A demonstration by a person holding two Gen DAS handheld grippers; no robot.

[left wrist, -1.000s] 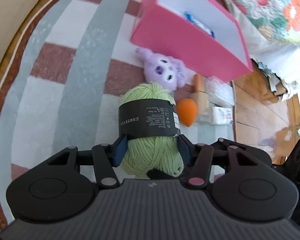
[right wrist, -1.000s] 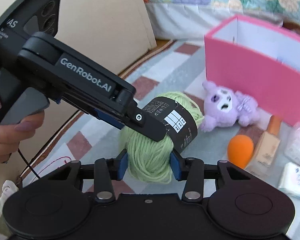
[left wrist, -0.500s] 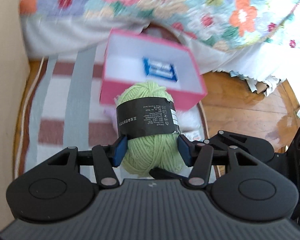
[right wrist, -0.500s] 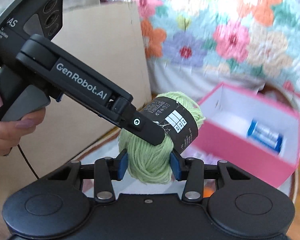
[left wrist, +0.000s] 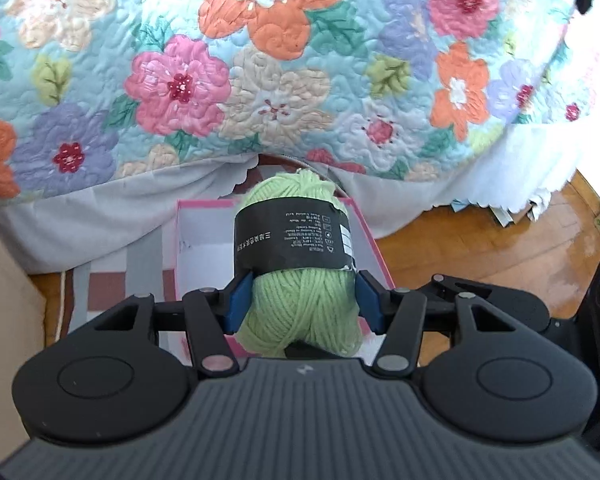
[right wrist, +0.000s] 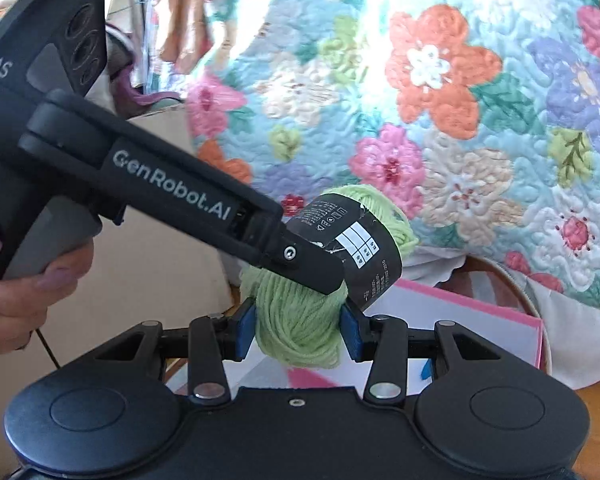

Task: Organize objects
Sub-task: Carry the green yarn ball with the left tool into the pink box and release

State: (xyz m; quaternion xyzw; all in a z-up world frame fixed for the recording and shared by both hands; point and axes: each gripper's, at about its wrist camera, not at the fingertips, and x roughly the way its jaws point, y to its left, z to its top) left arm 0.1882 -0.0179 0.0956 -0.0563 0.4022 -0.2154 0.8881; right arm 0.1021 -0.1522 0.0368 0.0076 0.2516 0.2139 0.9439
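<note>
We find the green yarn ball (left wrist: pixel 300 280) clamped by both tools at once: the left gripper (left wrist: pixel 302 302) pinches it below the black paper band (left wrist: pixel 292 240), and the right gripper (right wrist: pixel 298 330) grips its lower end from another side. It hangs in the air just above the near edge of the pink box (left wrist: pixel 204 236), with the floral quilt (left wrist: pixel 260 60) beyond. We judge the yarn light, soft and compressible, unlikely to slip; the bare wool is the better hold, since the band may slide. The box contents are mostly hidden, so free room inside is uncertain.
</note>
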